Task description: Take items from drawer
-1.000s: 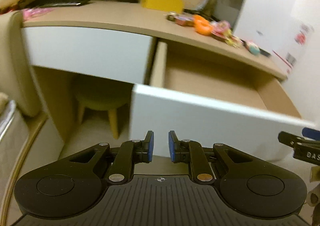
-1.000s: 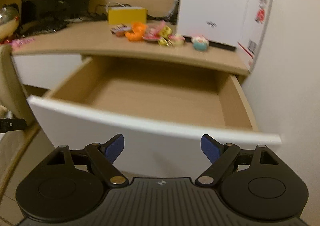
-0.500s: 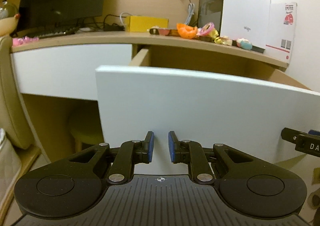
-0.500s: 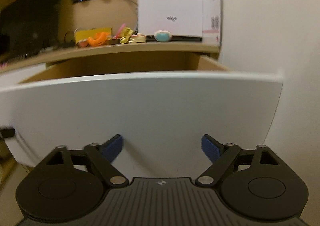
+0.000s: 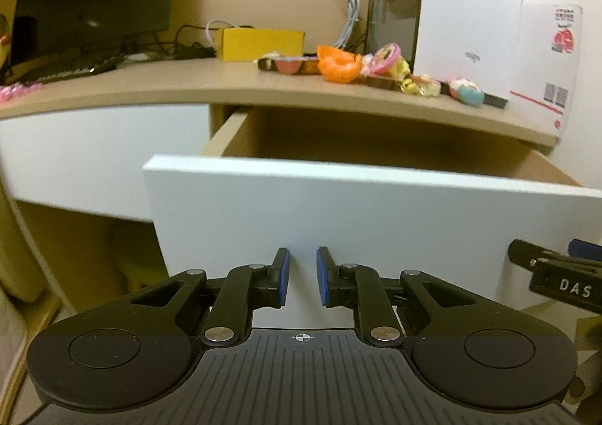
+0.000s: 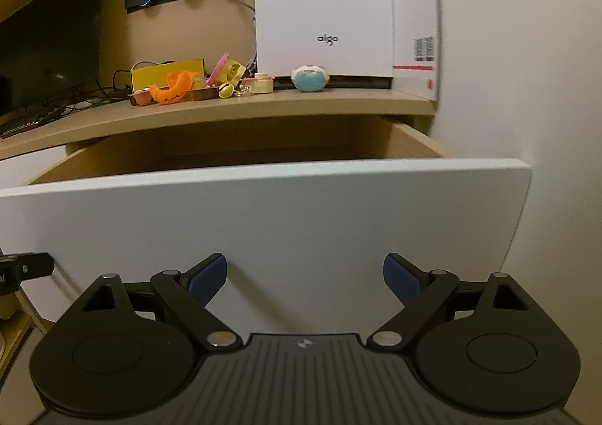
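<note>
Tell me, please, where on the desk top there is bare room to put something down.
The desk top is bare between the keyboard and the yellow box, along the front edge. It is crowded from the orange toy to the blue-and-white ball, before the white box.

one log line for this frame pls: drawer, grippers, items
drawer: pulled open, inside hidden behind front | left gripper: narrow gap, empty | right gripper: open, empty | toys: on desktop

One open drawer (image 5: 338, 206), two claws, one yellow box (image 5: 261, 44).
</note>
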